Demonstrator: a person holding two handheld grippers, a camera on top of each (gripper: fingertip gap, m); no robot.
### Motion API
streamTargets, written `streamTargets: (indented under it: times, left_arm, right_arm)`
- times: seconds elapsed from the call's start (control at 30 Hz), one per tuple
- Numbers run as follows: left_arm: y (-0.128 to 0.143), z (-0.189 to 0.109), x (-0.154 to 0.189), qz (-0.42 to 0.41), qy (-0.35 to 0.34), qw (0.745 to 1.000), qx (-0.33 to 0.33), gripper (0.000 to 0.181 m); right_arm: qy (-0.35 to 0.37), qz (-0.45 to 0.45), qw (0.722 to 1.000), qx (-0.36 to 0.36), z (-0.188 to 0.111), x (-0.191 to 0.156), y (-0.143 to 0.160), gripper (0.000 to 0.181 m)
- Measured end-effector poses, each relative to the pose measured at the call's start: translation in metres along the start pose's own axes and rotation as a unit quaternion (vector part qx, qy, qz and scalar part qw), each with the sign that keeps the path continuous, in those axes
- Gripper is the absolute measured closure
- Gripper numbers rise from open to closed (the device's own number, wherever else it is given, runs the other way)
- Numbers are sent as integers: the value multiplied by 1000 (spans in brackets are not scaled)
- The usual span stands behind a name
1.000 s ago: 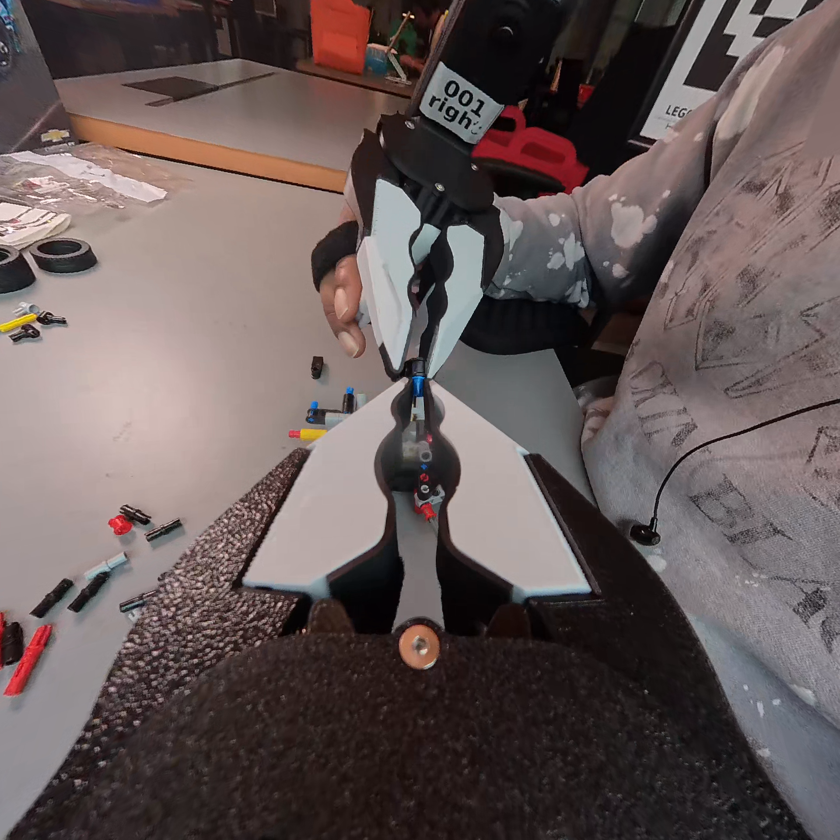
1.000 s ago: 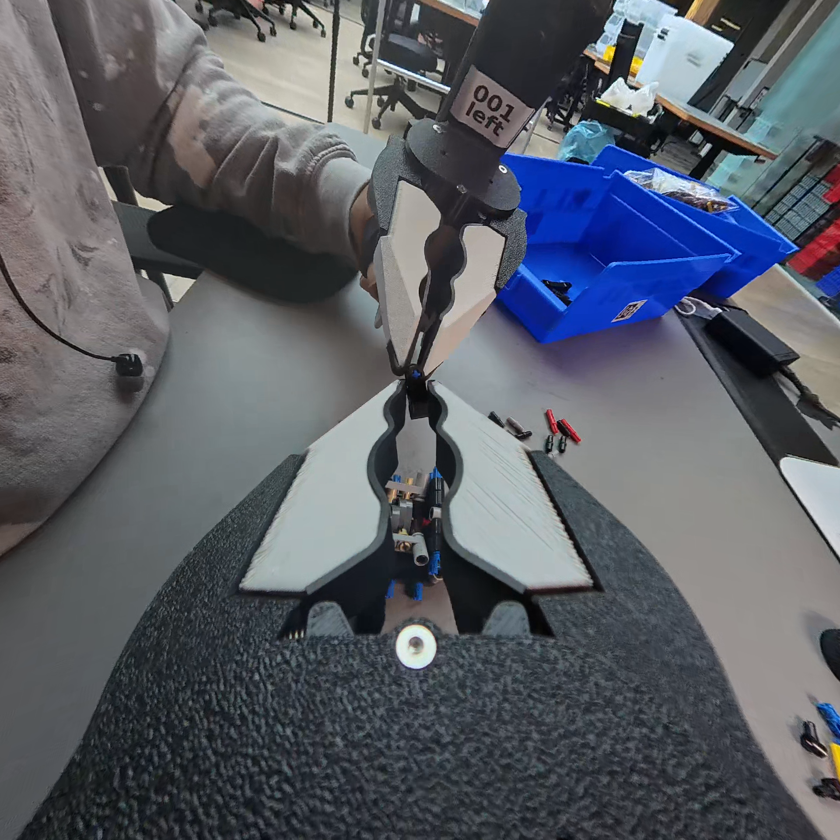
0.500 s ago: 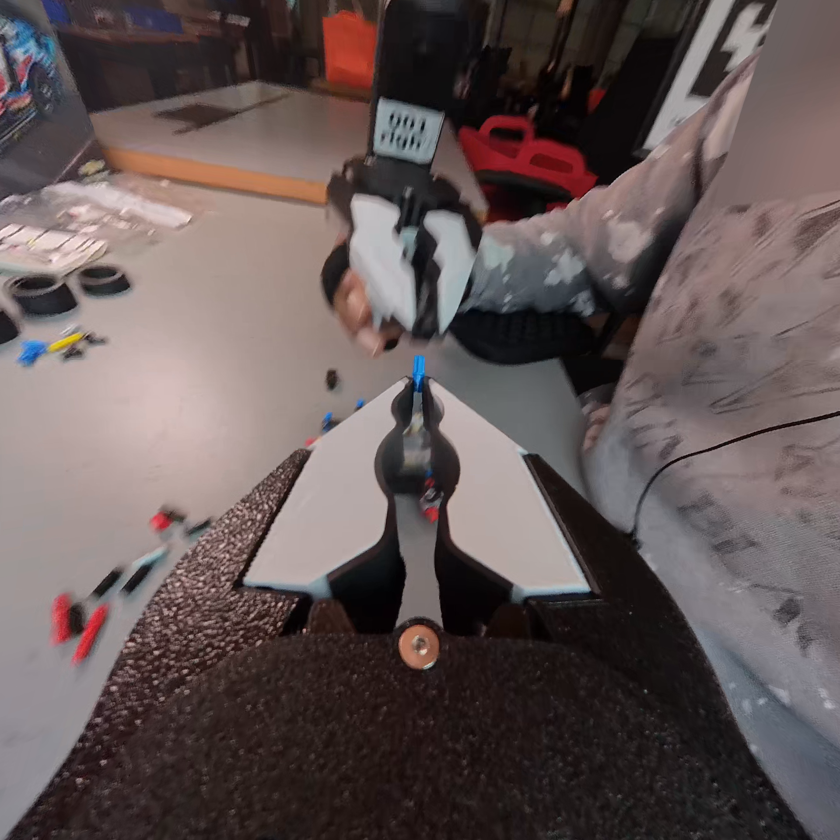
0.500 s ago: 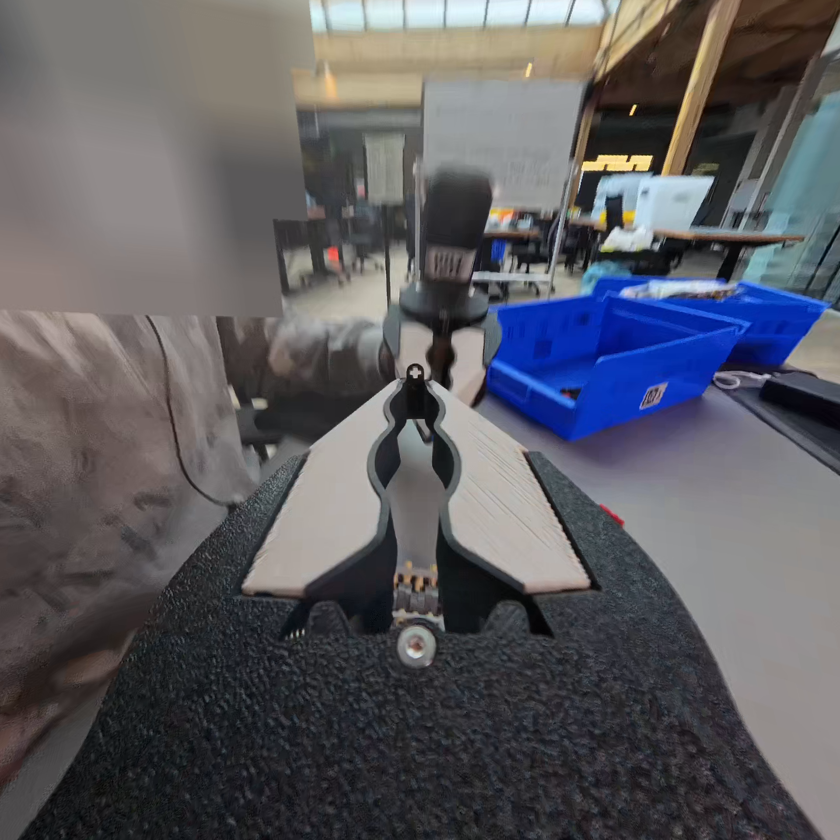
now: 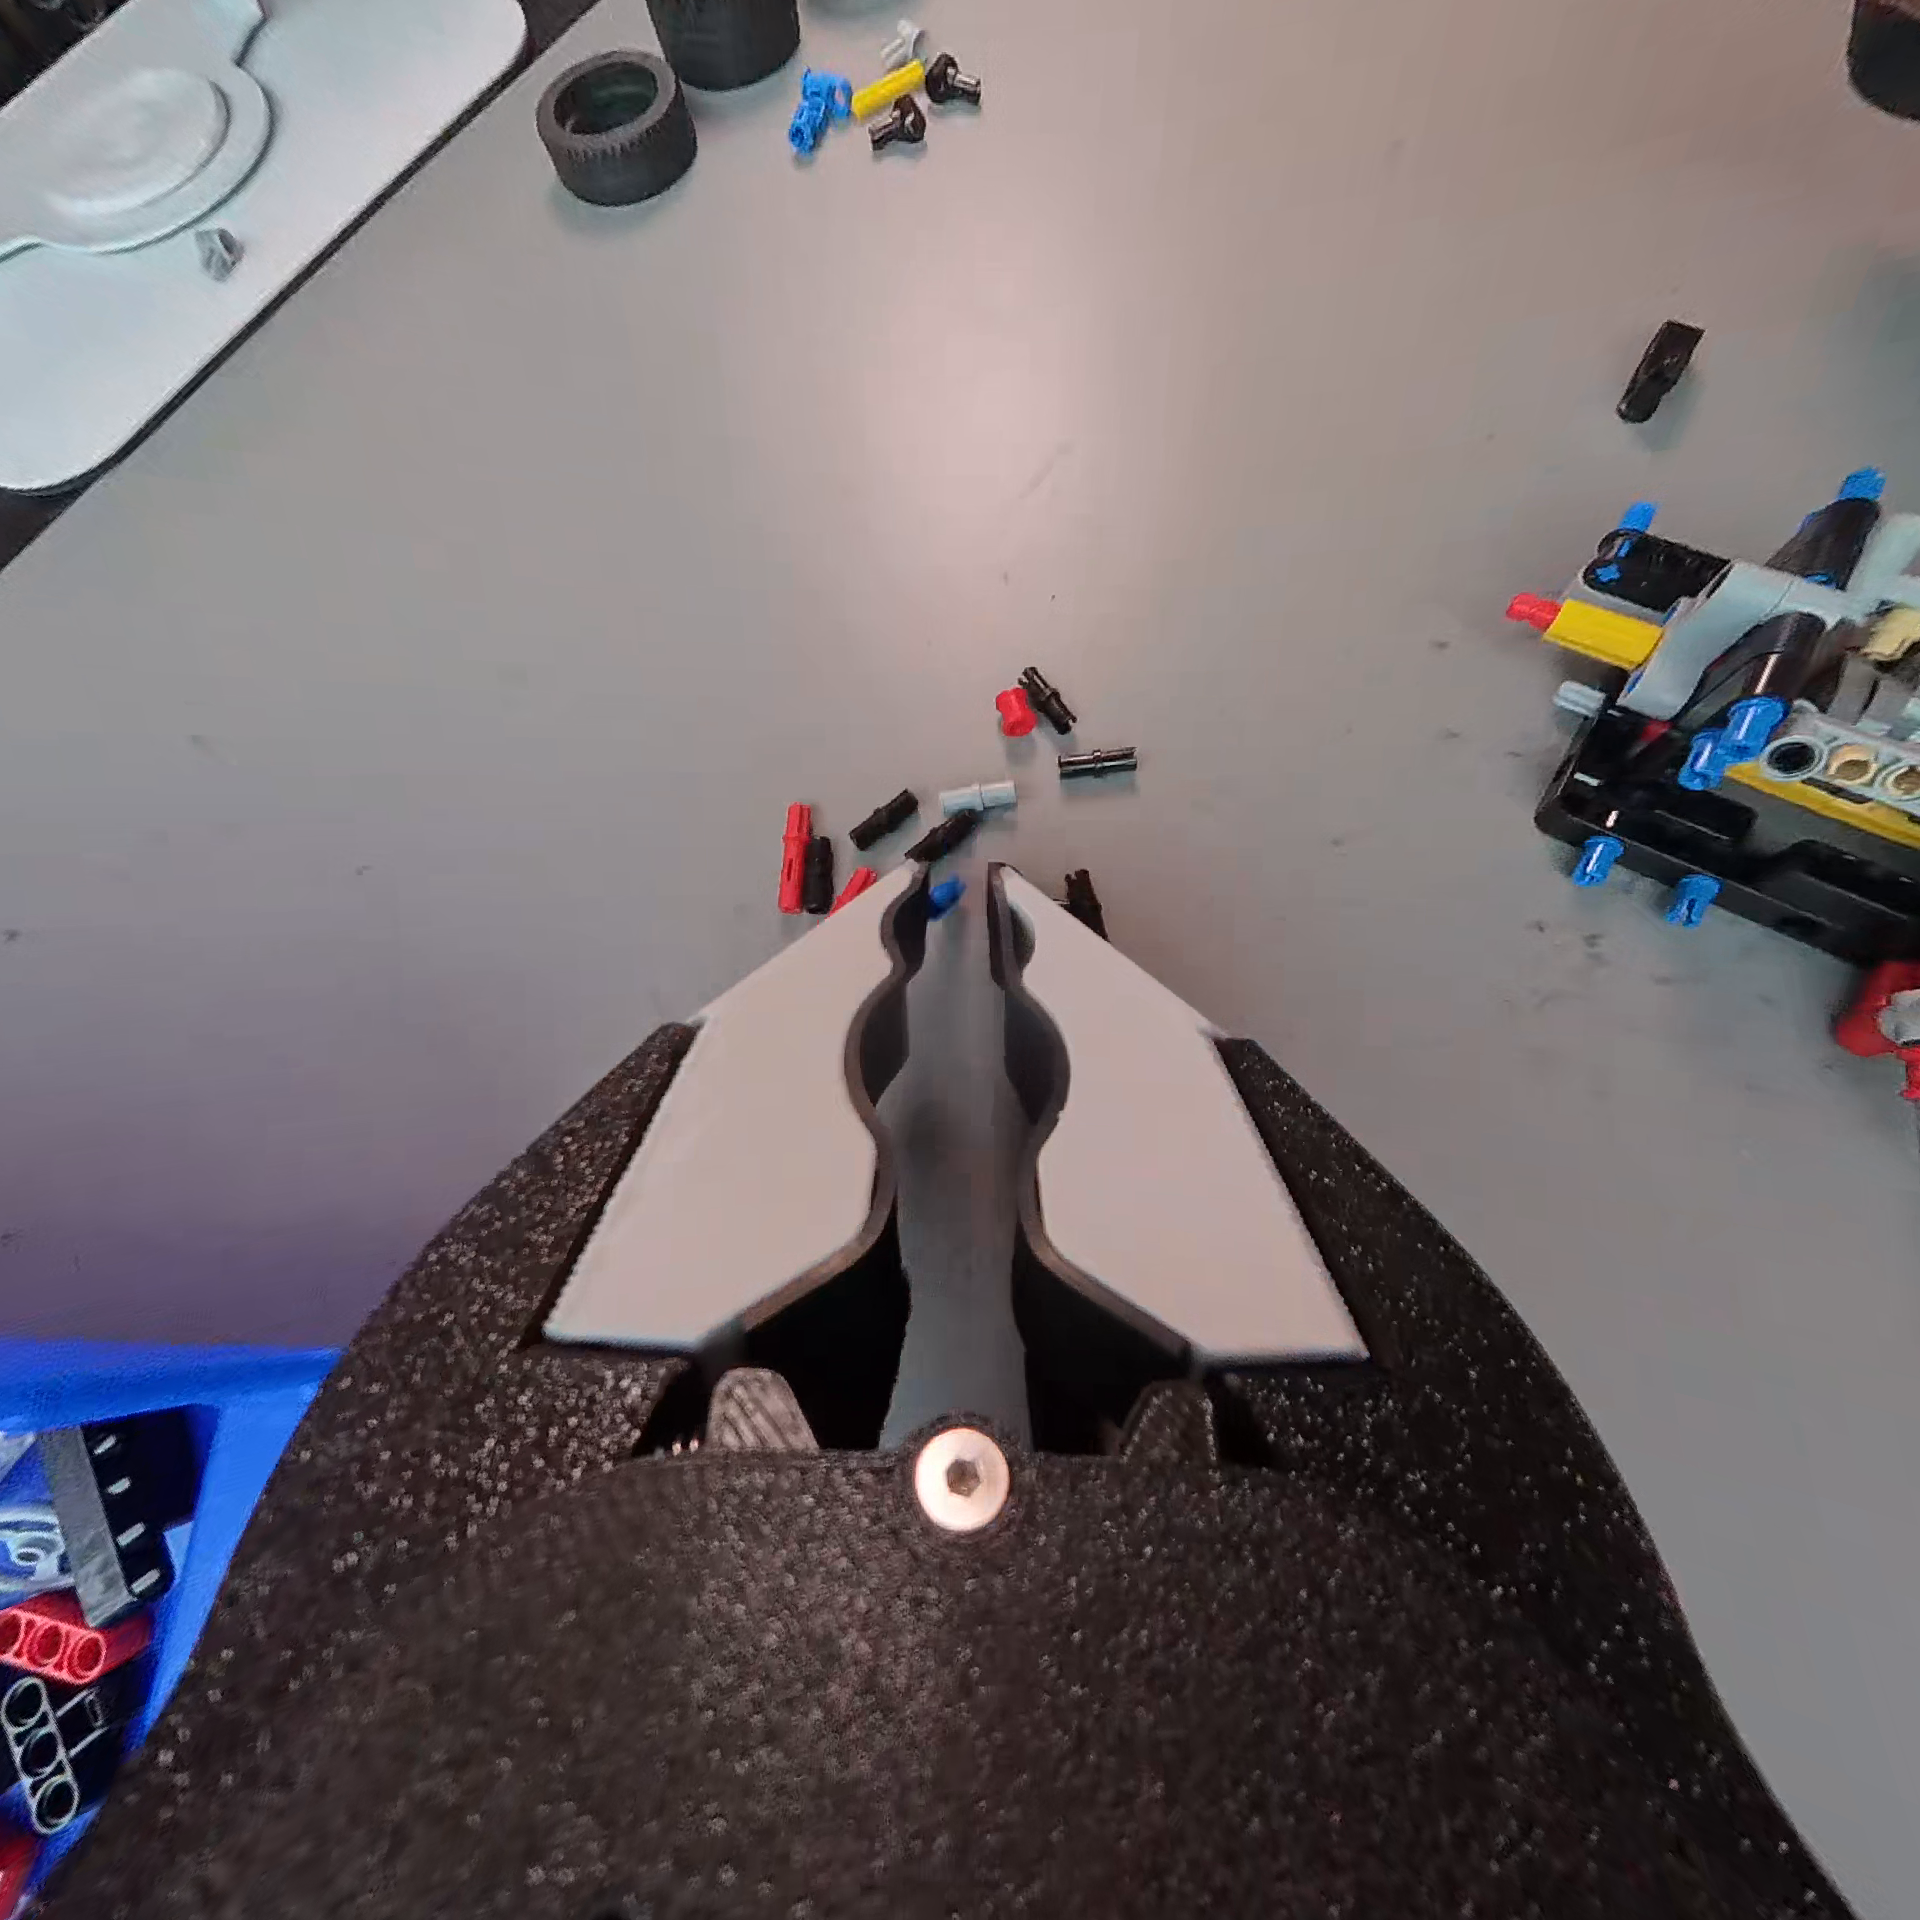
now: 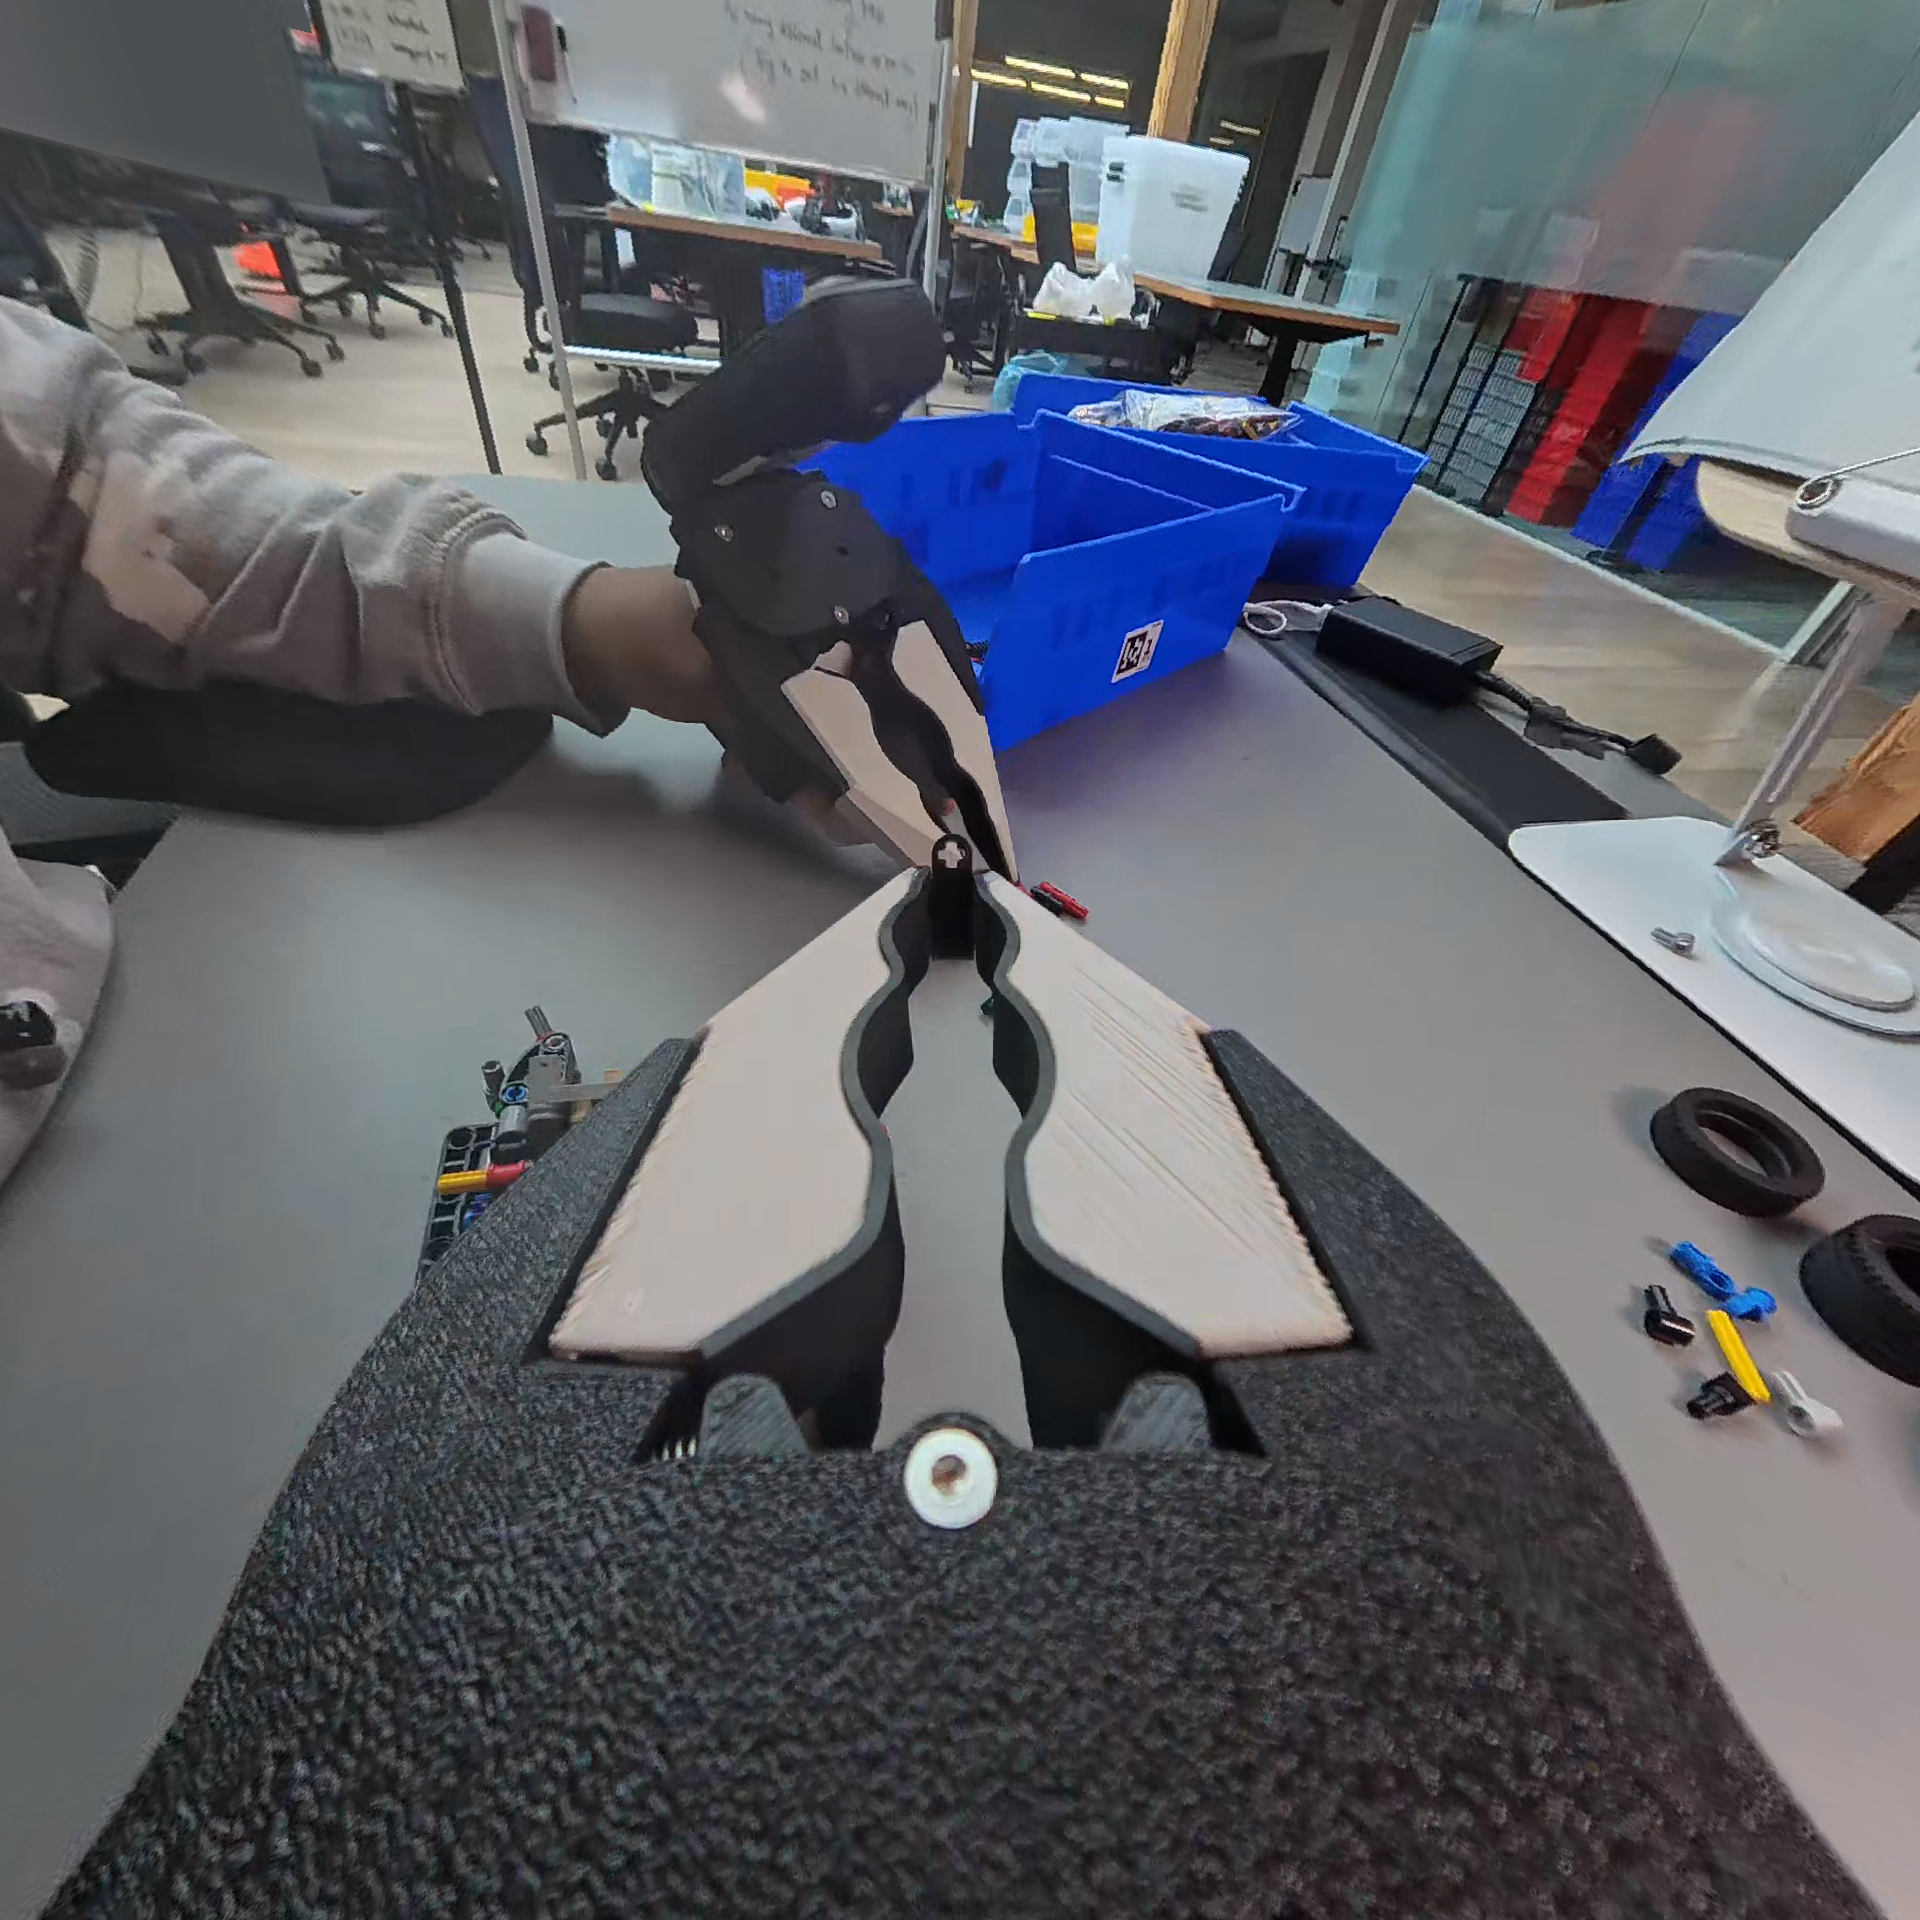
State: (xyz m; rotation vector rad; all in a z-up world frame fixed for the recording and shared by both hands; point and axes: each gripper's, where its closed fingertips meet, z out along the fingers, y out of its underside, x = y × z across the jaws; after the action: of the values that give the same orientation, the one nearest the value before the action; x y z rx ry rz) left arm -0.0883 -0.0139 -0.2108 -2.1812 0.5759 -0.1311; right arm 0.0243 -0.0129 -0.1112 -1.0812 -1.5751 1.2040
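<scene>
In the left wrist view, at eight o'clock, a blue bin pokes in from the corner, holding red, black and grey beams. Up at eleven o'clock a white lamp base sits on the grey table, with a black tyre just beside it and a little cluster of blue, yellow and black pins at twelve. Dead centre, the left gripper points down over a scatter of red, black and grey pins, its jaws a narrow gap apart. A blue pin shows in that gap at the tips, and I cannot tell whether it is pinched or lying on the table. At three o'clock sits a part-built brick model, black frame, yellow beam, blue pins sticking out.

In the right wrist view, a sleeve comes in at nine o'clock, the hand carrying the left gripper down to the table. The model peeks out at eight o'clock beside the right gripper's body. The right gripper is closed nearly all the way on a small black connector, which stands upright between the tips, cross-shaped hole facing the camera. At one o'clock two blue bins stand nested on the table, the rear one holding a clear bag of parts. At three o'clock are the lamp base, two tyres and loose pins.
</scene>
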Motion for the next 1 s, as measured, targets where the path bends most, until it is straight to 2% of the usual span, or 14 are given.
streamTargets:
  times: [0.03,0.13,0.23,0.3,0.4,0.57,0.7,0.77,0.83,0.87,0.93,1.0]
  left_arm:
    - [-6,-3,2,-5,4,1000,17,165]
    - [-40,-21,20,-65,76,989,105,155]
    - [-73,-43,55,-165,224,944,180,153]
    - [-81,-48,73,-208,287,915,192,152]
    - [-83,-48,92,-224,333,897,184,153]
    - [-84,-47,97,-199,314,910,186,168]
    - [-85,-51,97,-160,294,921,199,172]
    - [-84,-52,93,-116,259,937,204,173]
    - [-83,-55,83,-57,199,955,211,173]
    - [-83,-58,77,-33,172,961,215,173]
    - [-84,-68,62,8,115,968,224,173]
    - [-83,-79,40,47,42,973,223,173]
  right_arm:
    - [4,-11,1000,-8,2,-2,3,173]
    - [27,-75,996,-42,9,-5,12,173]
    - [54,-154,985,-62,18,-9,13,174]
    - [69,-210,972,-73,24,-14,11,174]
    - [90,-279,952,-90,30,-19,10,174]
    - [110,-364,919,-102,33,-26,5,174]
    - [108,-382,913,-95,33,-29,1,173]
    - [93,-347,929,-84,29,-28,0,169]
    - [80,-275,955,-77,18,-18,-3,151]
    - [69,-233,967,-80,10,-12,-4,148]
    - [39,-161,978,-129,-9,2,12,148]
    - [14,-105,972,-208,-32,12,43,147]
